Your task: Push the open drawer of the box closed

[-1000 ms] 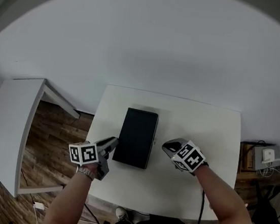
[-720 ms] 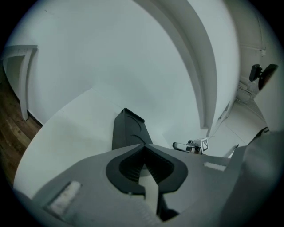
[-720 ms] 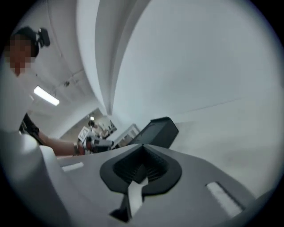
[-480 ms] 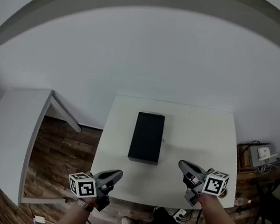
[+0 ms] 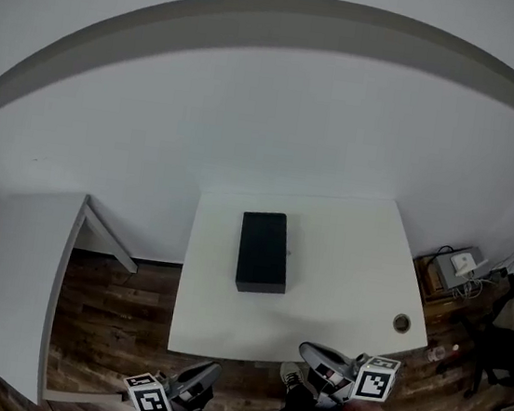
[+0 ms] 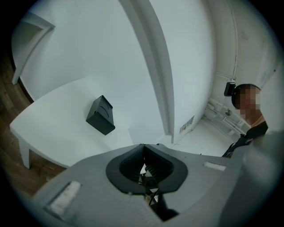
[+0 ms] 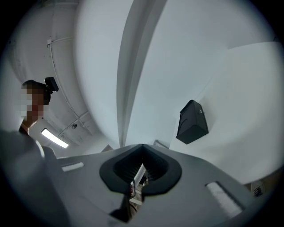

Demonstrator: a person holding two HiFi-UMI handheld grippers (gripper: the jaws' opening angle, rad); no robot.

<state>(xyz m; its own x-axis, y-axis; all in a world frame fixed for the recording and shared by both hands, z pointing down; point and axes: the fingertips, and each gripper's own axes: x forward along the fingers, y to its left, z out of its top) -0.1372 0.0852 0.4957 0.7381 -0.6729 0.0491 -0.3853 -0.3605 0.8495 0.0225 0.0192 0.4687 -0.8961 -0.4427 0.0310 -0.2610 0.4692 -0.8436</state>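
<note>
White table (image 5: 348, 297): black box (image 5: 263, 251) at middle | left gripper (image 5: 208, 374): jaws together, empty | right gripper (image 5: 311, 354): jaws together, empty

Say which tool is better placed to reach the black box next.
Right, marginally. Both tools hang off the near edge of the table, jaws together and empty. The right tool is closer to that edge and to the black box; the left tool is farther back.

A black box (image 5: 263, 251) lies flat on the white table (image 5: 345, 282).
</note>
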